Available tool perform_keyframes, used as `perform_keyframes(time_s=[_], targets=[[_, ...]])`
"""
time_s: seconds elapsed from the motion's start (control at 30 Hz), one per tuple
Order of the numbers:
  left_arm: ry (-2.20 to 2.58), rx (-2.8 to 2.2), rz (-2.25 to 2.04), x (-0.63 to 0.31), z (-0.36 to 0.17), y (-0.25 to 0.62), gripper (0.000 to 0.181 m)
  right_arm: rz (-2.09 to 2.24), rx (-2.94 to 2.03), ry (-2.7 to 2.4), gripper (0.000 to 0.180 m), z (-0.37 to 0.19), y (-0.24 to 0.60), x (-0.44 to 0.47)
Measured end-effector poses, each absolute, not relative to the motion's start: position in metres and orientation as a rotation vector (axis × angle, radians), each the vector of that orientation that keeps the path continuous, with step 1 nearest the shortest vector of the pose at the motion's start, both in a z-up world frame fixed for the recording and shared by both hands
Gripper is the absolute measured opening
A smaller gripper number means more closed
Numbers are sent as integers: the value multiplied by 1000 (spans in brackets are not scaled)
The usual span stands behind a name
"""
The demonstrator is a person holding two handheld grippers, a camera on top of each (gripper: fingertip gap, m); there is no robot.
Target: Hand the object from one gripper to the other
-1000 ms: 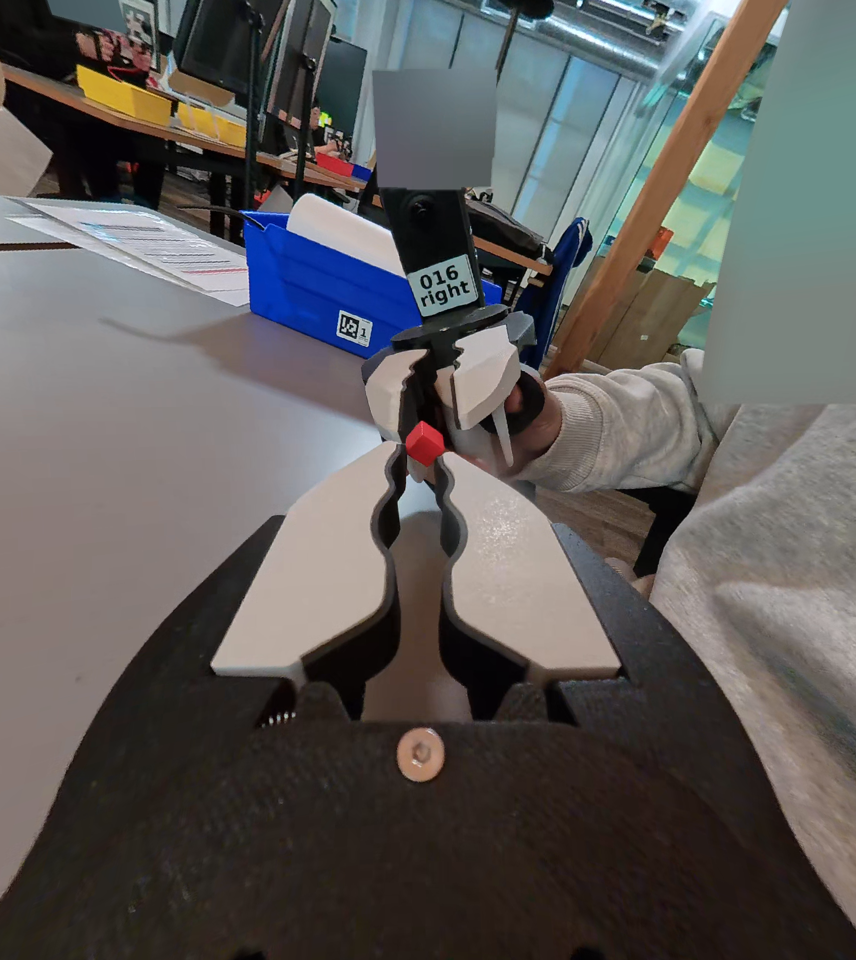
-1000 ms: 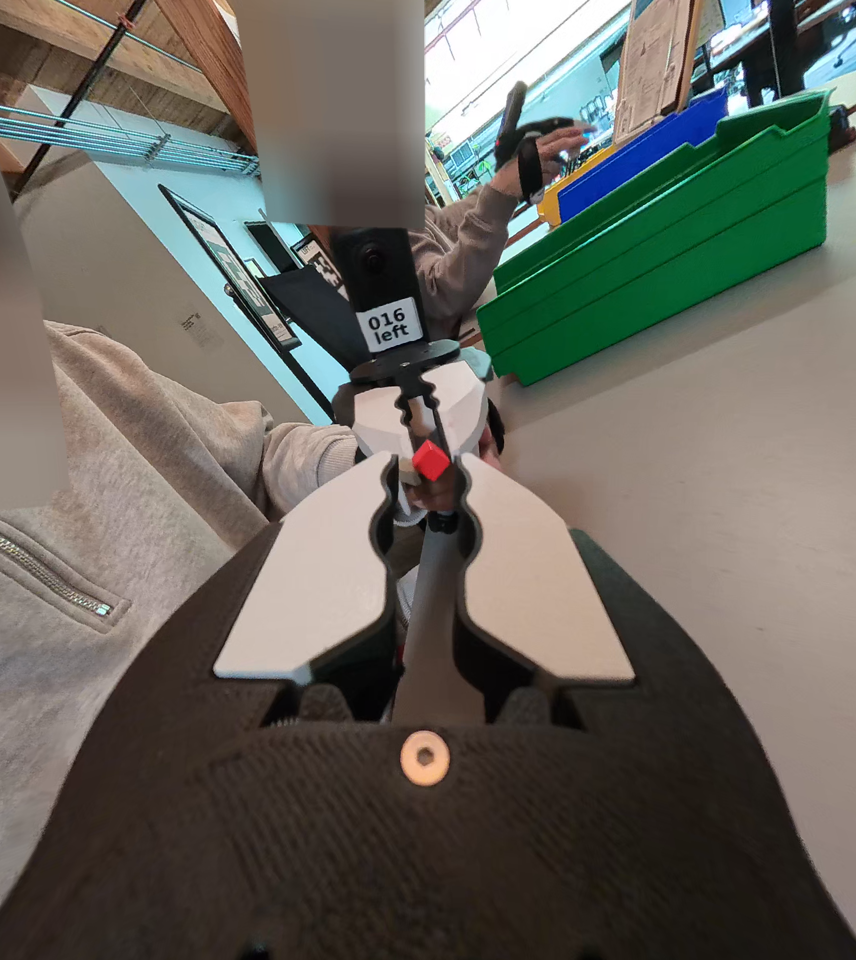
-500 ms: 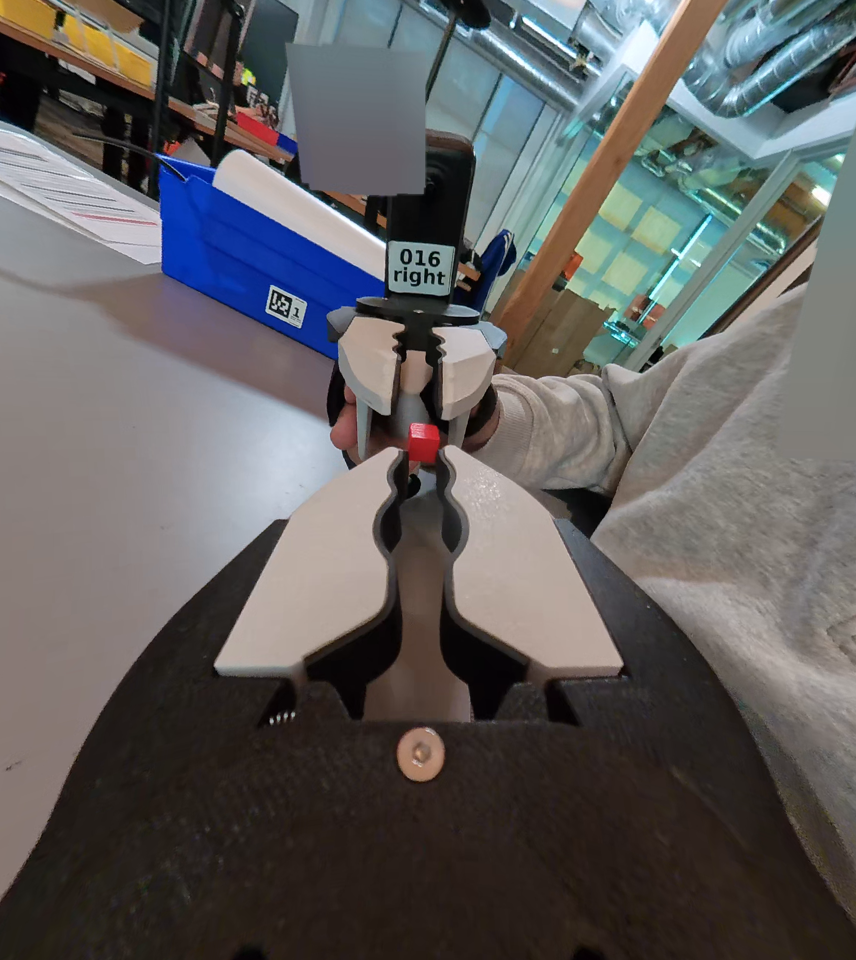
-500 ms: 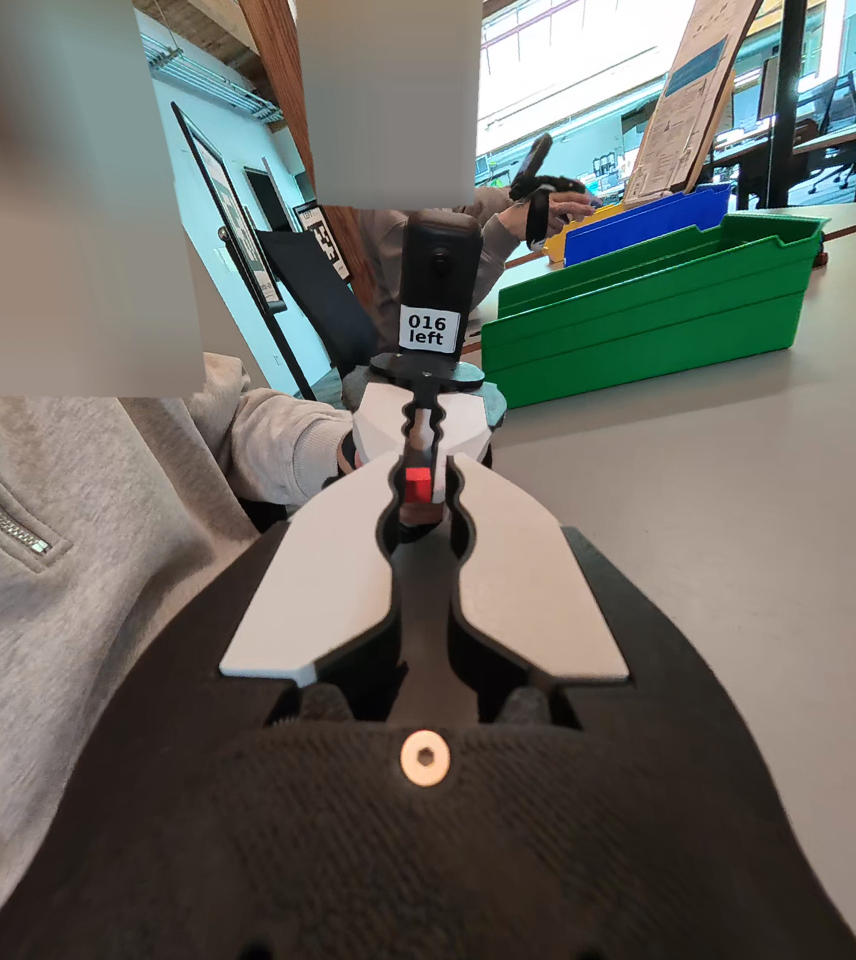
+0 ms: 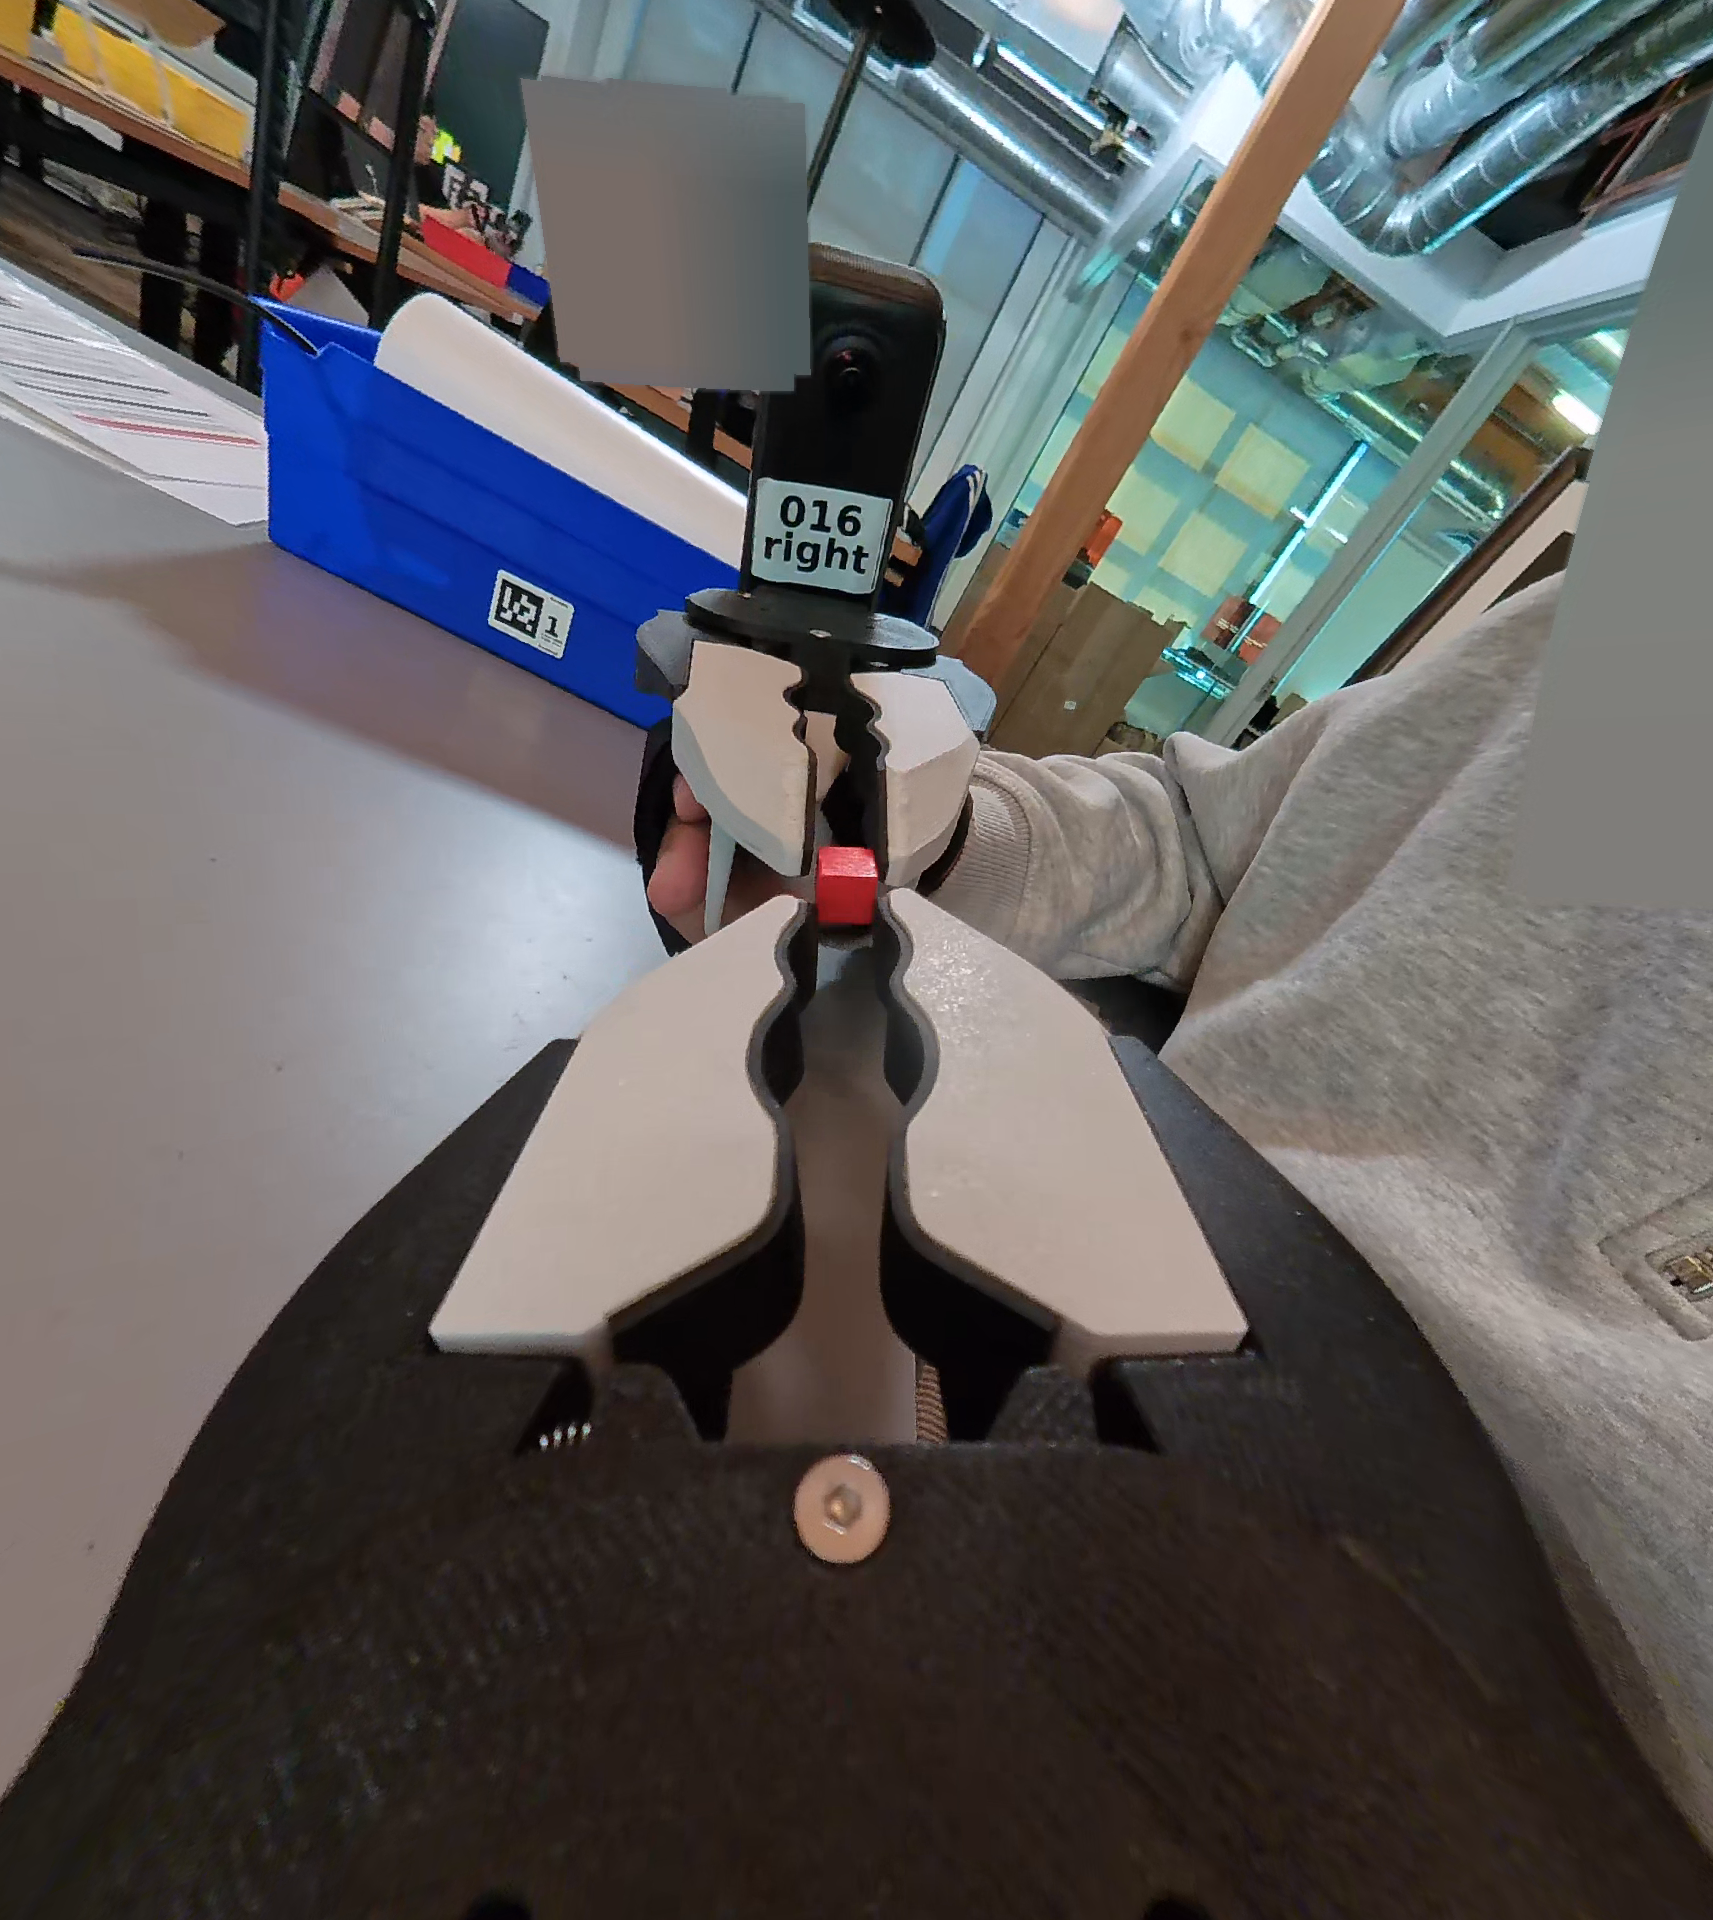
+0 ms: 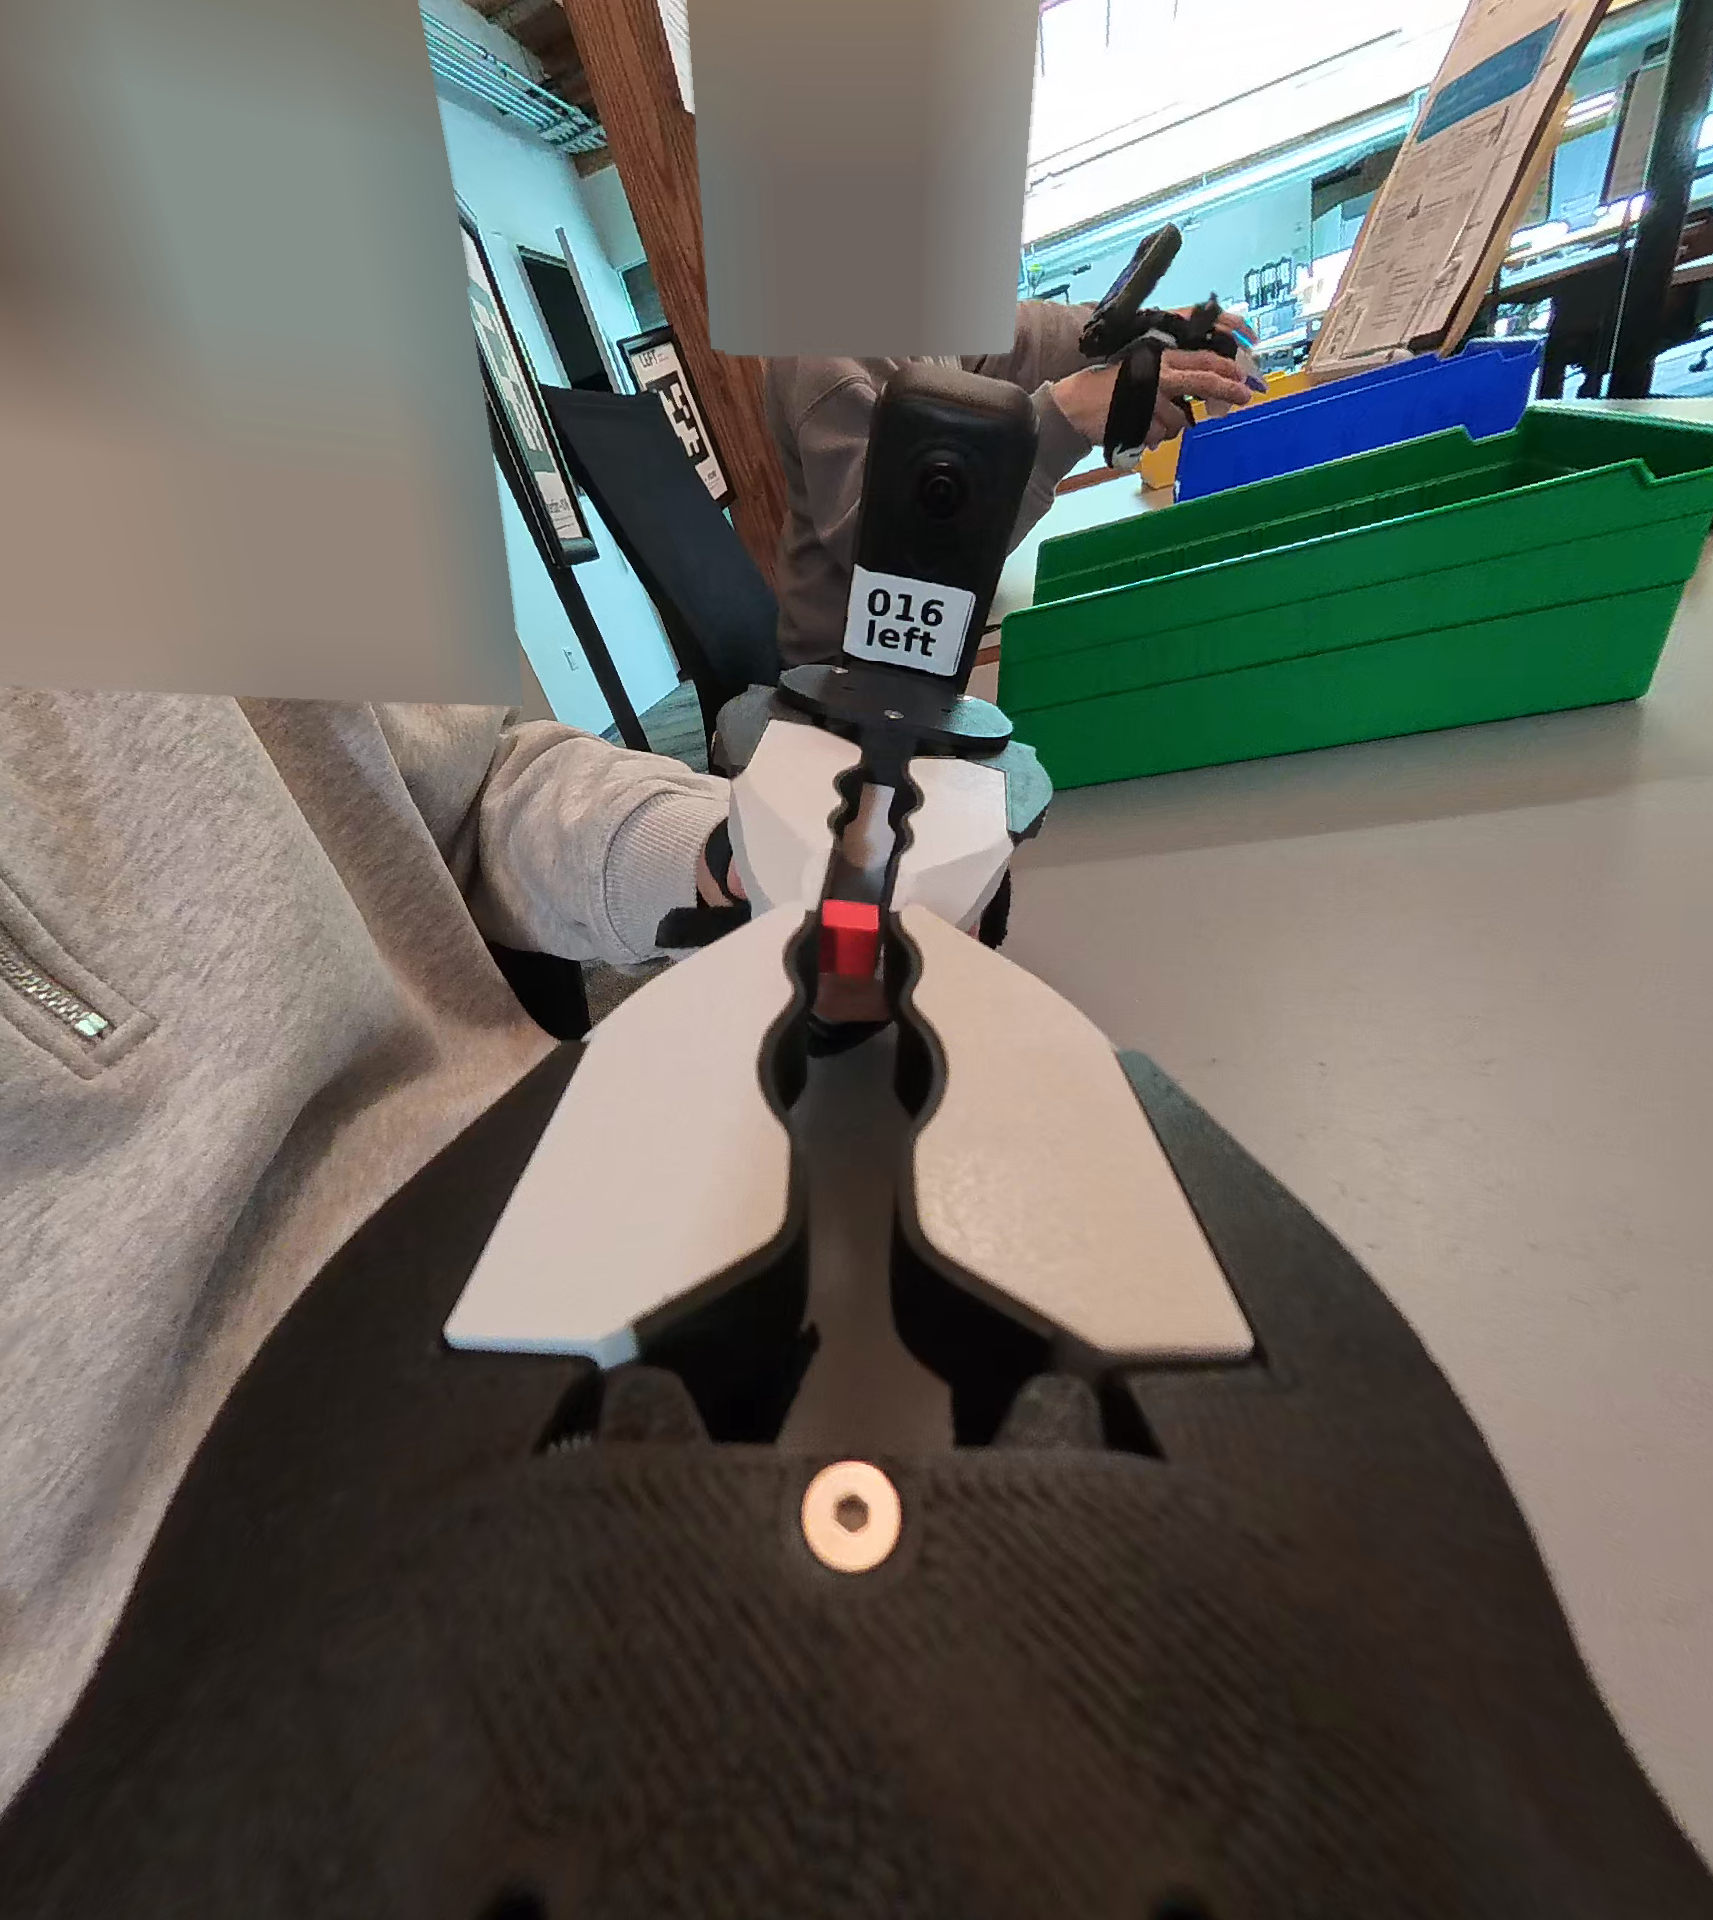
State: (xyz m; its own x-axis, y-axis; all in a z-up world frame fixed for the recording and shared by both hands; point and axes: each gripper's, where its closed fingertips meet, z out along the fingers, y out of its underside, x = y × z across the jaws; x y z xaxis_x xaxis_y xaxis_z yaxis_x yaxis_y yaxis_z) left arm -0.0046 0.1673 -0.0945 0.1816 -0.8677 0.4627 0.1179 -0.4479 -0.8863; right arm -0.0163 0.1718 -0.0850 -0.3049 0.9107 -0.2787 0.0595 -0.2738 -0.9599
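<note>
Two grippers: held tip to tip above a grey table (image 5: 208, 935), facing each other, with a small red cube (image 5: 846, 885) between them.
Cube position: in the air at the meeting point of both sets of fingertips, clear of the table.
Left gripper (image 5: 844, 914): fingers nearly together, tips pressing either side of the cube; it appears to grip the cube.
Right gripper (image 6: 850, 940): fingers also narrowed onto the cube, which sits between its tips in its own view; it appears clamped too.
Step in hand: the handover itself, seemingly at the point where both grippers hold the cube at once. Which one is giving cannot be told.
Next move: the giving gripper should ease its fingers apart and draw straight back, while the other keeps firm pressure.
Risk: such a small cube could twist or drop if both let go together.
Surroundings: blue bin (image 5: 436, 520) and green bin (image 6: 1351, 623) on the table, well apart from the exchange.
</note>
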Motion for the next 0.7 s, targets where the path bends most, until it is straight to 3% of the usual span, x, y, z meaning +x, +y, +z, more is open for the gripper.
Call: perform_keyframes(time_s=[0.7], targets=[[710,-1563,-1416,-5,-94,169,9,1679,-1328,-1291,10,-87,173,-16]])
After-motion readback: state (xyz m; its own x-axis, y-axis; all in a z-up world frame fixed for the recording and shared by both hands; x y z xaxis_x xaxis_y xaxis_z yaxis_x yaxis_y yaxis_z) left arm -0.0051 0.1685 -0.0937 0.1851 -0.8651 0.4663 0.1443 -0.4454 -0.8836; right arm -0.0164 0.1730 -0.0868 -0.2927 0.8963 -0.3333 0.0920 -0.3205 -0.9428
